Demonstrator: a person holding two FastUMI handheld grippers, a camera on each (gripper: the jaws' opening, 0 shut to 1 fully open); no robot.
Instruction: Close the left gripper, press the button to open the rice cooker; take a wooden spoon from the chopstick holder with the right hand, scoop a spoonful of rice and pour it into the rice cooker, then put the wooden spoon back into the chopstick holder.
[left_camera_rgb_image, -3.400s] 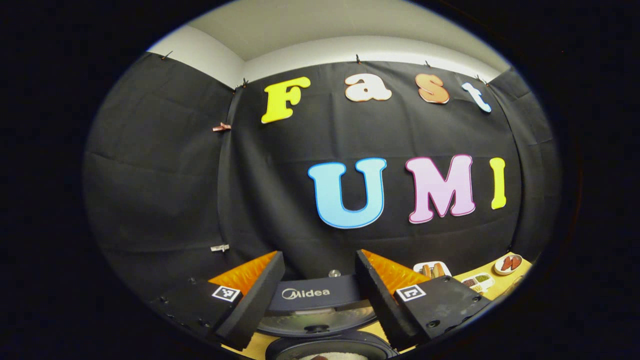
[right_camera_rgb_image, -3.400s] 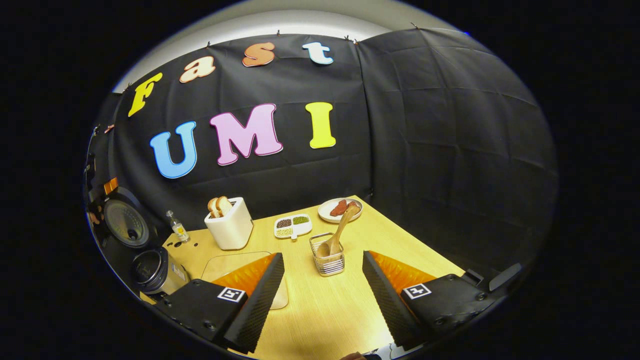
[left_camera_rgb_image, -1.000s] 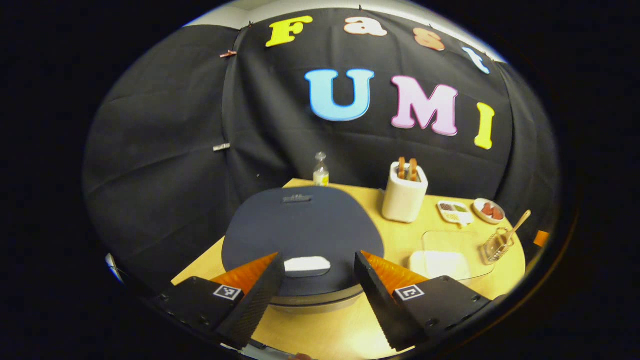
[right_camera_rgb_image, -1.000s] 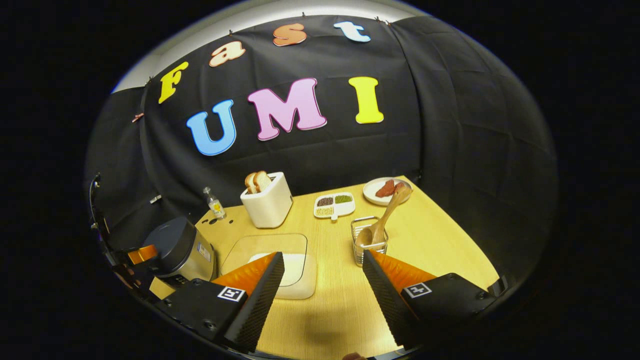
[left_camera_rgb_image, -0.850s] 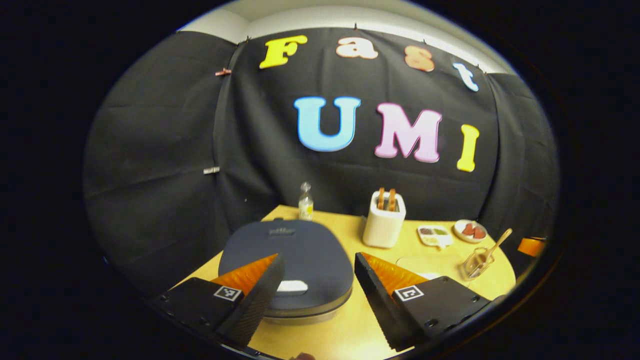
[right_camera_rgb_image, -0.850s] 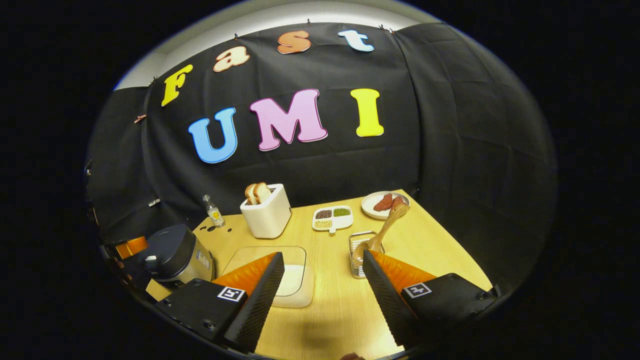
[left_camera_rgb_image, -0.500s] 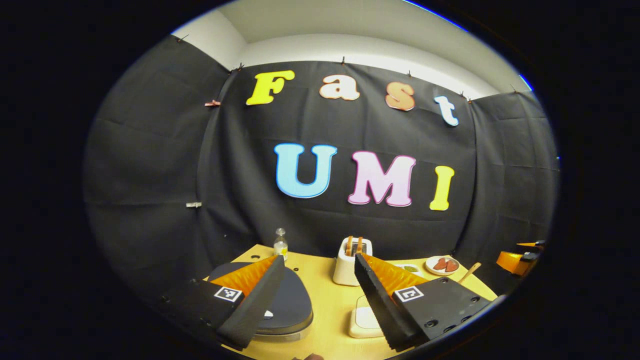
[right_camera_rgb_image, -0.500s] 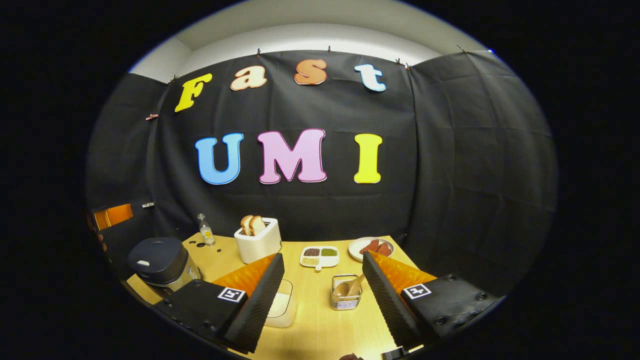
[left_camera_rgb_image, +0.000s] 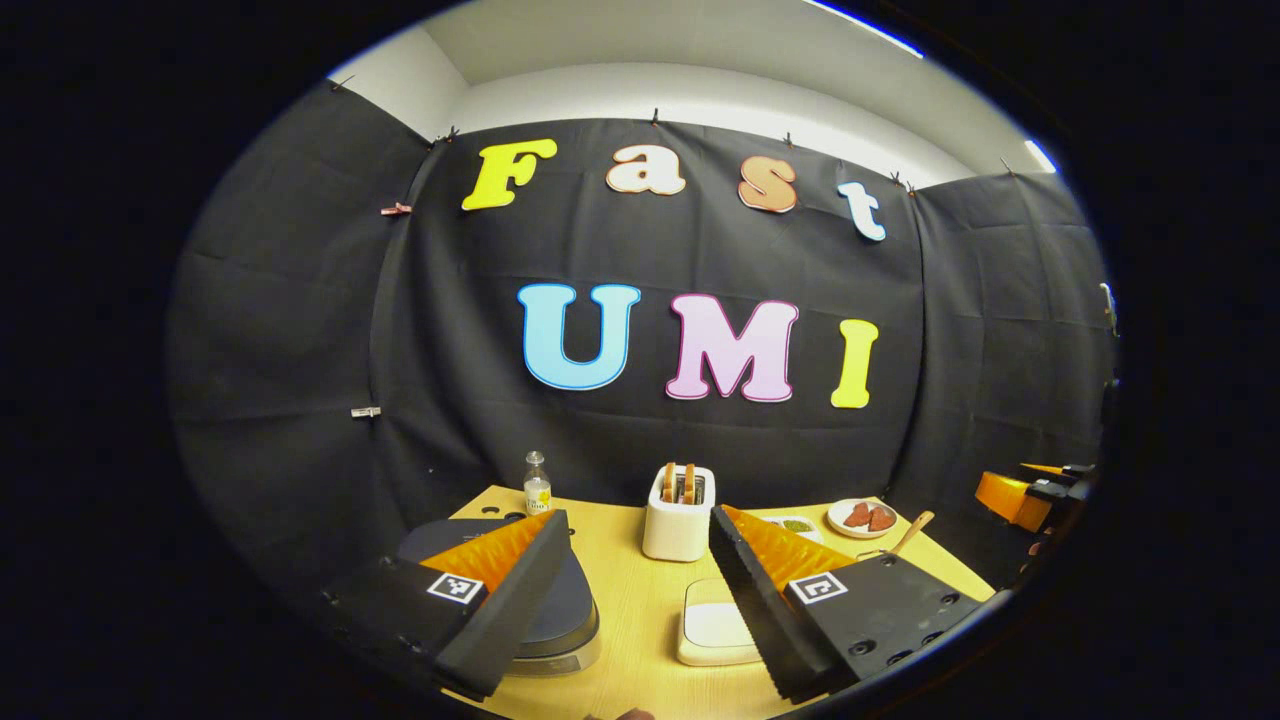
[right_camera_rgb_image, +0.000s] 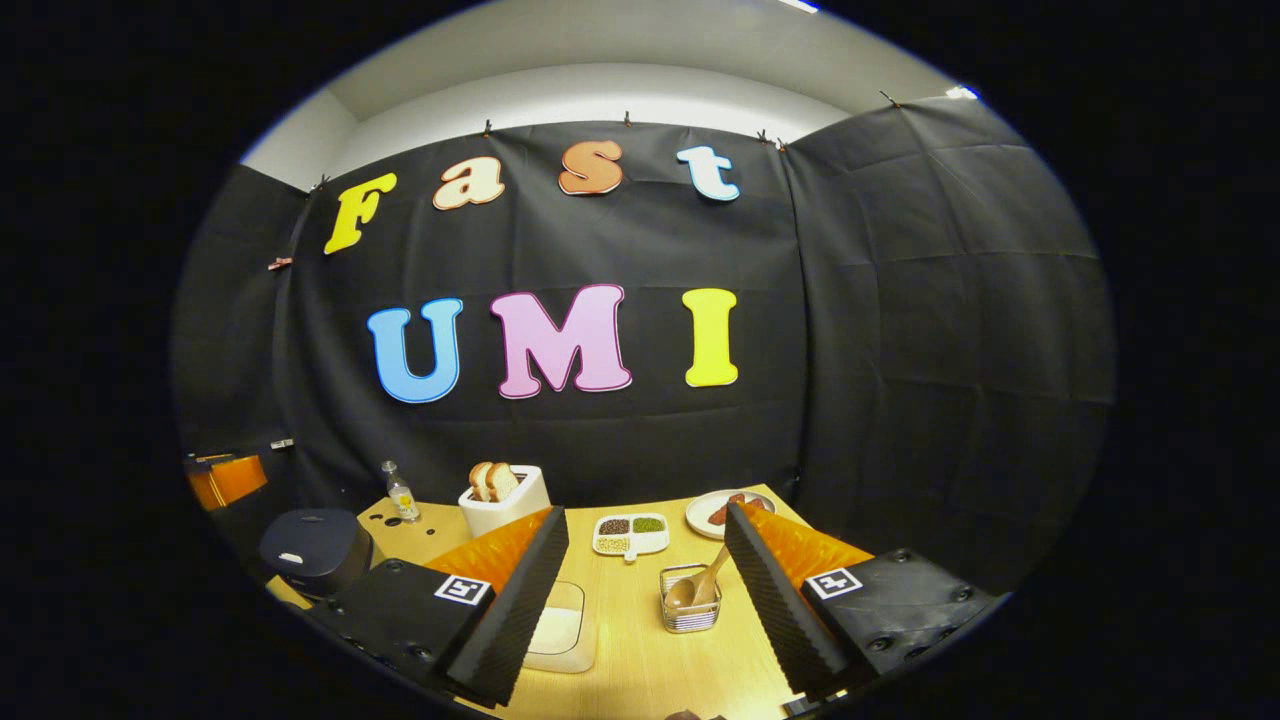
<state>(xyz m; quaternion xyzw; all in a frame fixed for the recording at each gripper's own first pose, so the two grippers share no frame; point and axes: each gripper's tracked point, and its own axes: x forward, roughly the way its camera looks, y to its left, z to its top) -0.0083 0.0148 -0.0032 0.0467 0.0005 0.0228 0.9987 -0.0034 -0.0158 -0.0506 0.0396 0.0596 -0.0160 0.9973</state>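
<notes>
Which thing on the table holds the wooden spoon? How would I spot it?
Find the white toaster at the back of the yellow table. Nearer than the little snack tray stands a small wire chopstick holder, the only see-through basket, with a wooden spoon leaning inside.

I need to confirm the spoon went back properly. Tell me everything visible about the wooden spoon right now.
The wooden spoon looks like plain light wood, with a rounded bowl and a slim handle. It stands bowl-down in the wire chopstick holder on the table, its handle leaning up and to the right over the rim. Neither claw touches it; the right claw hangs open in front of it.
</notes>
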